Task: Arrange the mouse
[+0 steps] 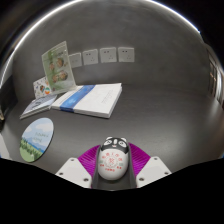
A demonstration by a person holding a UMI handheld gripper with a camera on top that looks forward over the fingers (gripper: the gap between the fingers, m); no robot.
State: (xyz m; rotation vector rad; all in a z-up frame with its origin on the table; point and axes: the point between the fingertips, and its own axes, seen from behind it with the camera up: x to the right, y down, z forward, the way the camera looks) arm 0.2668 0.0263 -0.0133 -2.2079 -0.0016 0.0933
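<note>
Grey tabletop (150,115) fills most of the gripper view and is met at the far side by a pale wall (150,25). Along that far edge, at about twelve o'clock from the fingers, three small white cards (100,56) are seen standing in a row. Just beside them, toward eleven o'clock, an upright green and white booklet (55,66) is propped. Nearer, at roughly eleven o'clock, a white and blue book (92,98) is laid flat on the table, with another printed booklet (42,104) touching its left side. At about nine o'clock a round disc with a green and blue print (36,138) lies near the left finger.

The gripper (113,172) is shown at six o'clock, its magenta pads (91,156) visible on either side of the mouse (113,160). The mouse, white and grey with a dark front and a red mark on its back, is held between the fingers, pointing away toward twelve o'clock. Both pads appear to be pressed against its flanks, though the contact on the right side is partly hidden by the mouse body, so the grasp is judged probable rather than certain.
</note>
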